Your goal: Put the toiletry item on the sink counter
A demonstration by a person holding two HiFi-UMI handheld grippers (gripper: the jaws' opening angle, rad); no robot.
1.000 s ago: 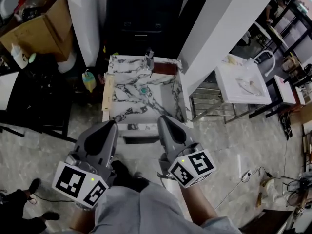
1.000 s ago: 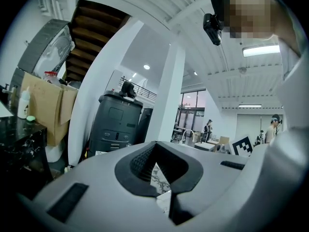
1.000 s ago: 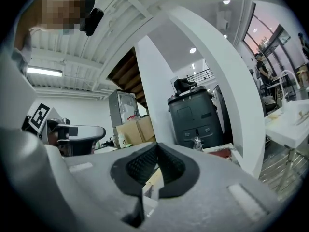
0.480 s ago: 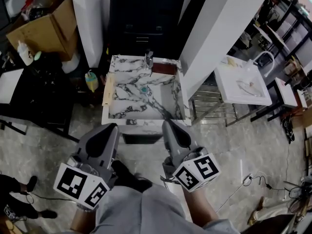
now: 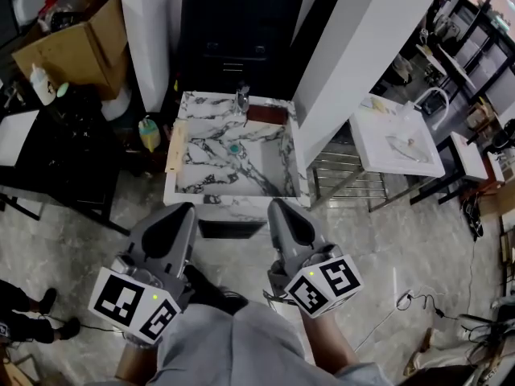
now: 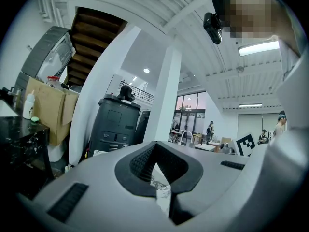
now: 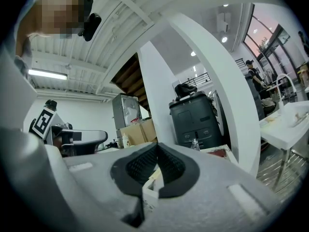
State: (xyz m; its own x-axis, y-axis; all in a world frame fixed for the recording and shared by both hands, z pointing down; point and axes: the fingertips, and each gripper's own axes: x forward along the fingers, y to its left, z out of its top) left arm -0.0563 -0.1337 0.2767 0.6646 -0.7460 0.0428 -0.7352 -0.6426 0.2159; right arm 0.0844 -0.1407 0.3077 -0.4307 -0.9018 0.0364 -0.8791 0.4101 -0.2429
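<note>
**Both grippers empty, bottle off the counter's left side**

We hold both grippers level in front of the sink counter (image 5: 211, 202), pointing toward its near edge. The left gripper (image 5: 180, 211) and the right gripper (image 5: 278, 207) each have their jaws pressed together with nothing between them. We take the toiletry item to be the yellow bottle (image 5: 147, 133). It stands, apparently upright, just beside the counter's left side, not on it. It lies ahead and left of both jaws, so the left gripper is nearer.
</note>
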